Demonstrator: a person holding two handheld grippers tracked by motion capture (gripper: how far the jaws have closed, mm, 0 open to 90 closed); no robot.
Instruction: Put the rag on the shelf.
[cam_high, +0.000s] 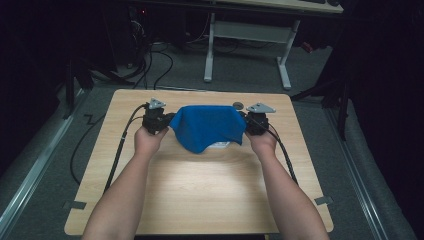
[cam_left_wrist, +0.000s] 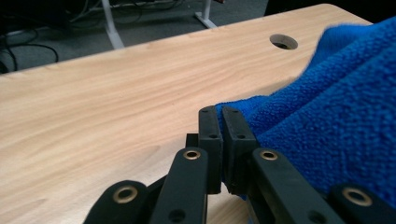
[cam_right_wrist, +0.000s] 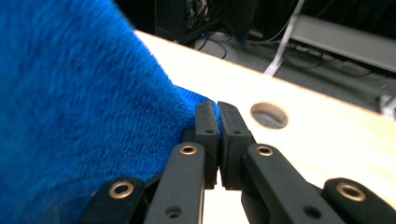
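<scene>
Left tool (cam_left_wrist: 219, 116), right tool (cam_right_wrist: 215, 112) each clamp blue cloth (cam_high: 207, 126) corner; cloth stretched between.

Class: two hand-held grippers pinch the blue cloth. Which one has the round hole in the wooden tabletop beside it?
The right gripper, shut on the blue terry cloth: the round hole lies just beyond it. The left gripper, clamping the opposite corner, sits across the cloth from it.
</scene>
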